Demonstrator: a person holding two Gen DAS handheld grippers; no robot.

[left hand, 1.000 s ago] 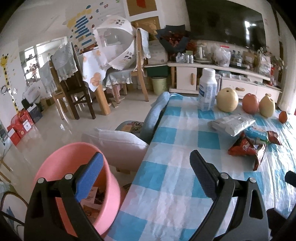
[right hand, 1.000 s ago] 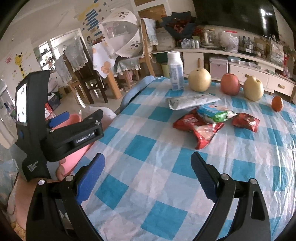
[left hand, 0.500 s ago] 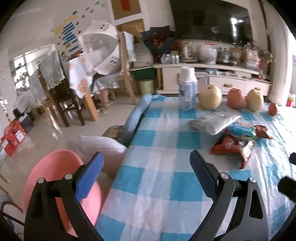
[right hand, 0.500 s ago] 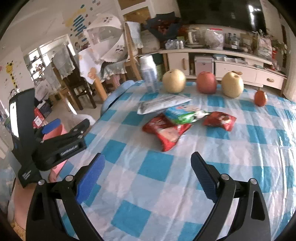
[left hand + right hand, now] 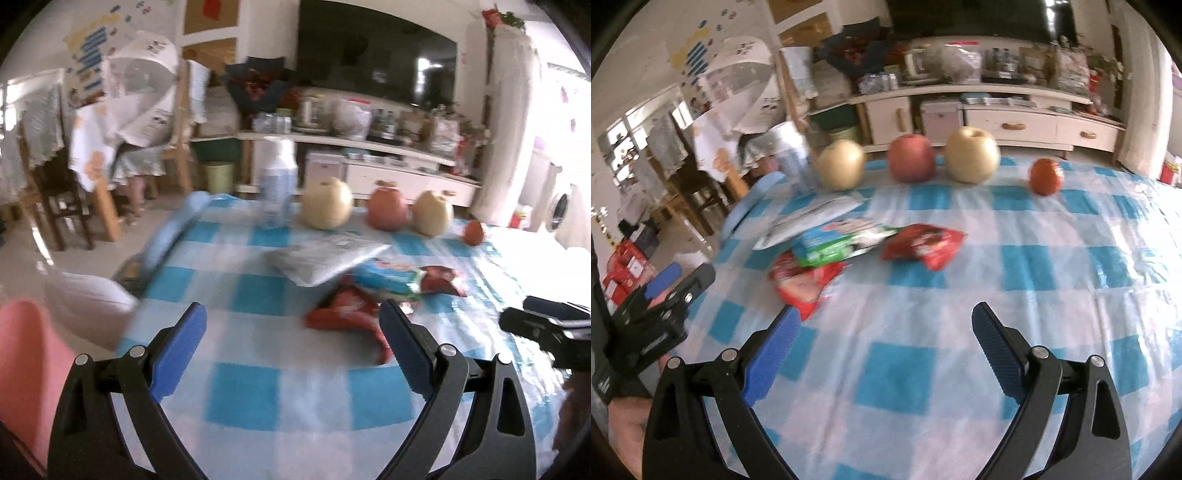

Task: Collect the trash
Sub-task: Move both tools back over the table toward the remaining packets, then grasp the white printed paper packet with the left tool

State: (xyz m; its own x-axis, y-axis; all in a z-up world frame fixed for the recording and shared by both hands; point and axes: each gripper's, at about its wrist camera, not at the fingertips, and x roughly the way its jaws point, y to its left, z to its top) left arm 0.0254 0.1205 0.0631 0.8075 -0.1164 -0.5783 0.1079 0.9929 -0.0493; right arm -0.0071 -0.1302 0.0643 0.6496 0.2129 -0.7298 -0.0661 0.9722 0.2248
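Trash heaped mid-table on the checked tablecloth [image 5: 251, 391]: silver packet [image 5: 325, 258] at the back, green-and-blue packet [image 5: 388, 275] lapping over its edge, large red wrapper [image 5: 343, 310] nearest, small red wrapper [image 5: 439, 284] just beside on the right. All four flat on the cloth, none lifted yet.

Left gripper [image 5: 291, 308]: empty, jaws spread wide, poised low over the cloth and pointed at the large red wrapper, near it but apart. Spread that far presumably to straddle crumpled foil rather than shove it along.

Right gripper [image 5: 885, 312]: also empty, jaws gaping, hovering over bare checks on the near side of the heap, well short of the small red wrapper. Offset to the right, most likely to leave the left side room and to take the right-hand pieces.

Pink bin [image 5: 26, 362] low at the left edge of the left wrist view, below the table's near-left corner. Probably parked there for a short carry off the table edge; inside not visible from here.

White bottle [image 5: 277, 181], two pears, an apple [image 5: 388, 208] and a small orange fruit [image 5: 474, 232] lined up along the far edge, behind the heap. Not trash by the look of them, so best left alone; set back like that, no obstacle to a reach from the near side.

Judged stage: approach only. Both views motion-blurred, so wrapper print unreadable
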